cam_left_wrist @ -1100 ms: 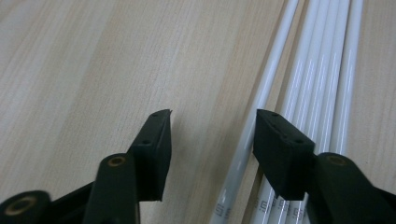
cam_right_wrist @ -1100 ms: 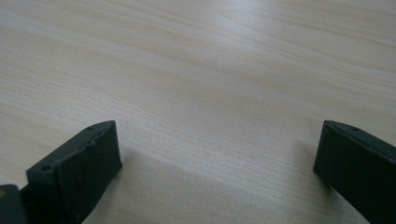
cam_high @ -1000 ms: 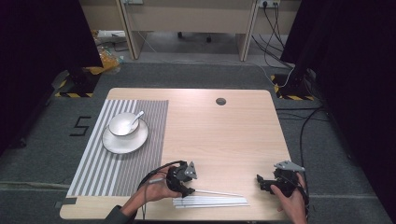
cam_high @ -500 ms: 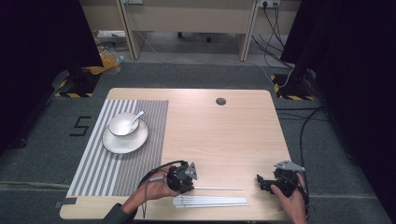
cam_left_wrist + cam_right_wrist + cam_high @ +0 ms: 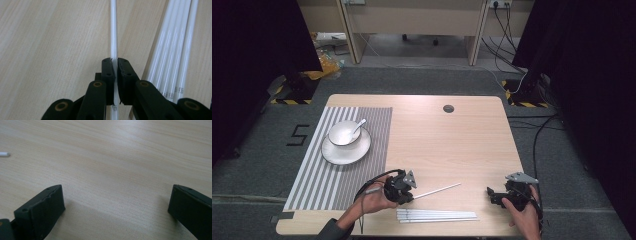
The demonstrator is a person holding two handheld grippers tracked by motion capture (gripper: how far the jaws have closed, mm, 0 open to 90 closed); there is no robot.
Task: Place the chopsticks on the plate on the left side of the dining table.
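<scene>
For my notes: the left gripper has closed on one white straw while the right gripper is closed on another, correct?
Not quite: the left gripper does pinch one white straw, but the right gripper is open and holds nothing; the right gripper view shows bare table between its fingers.

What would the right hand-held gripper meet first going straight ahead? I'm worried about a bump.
Probably nothing close: the right hand-held gripper faces bare table. The held straw's tip lies off to the side, though depth is unclear.
</scene>
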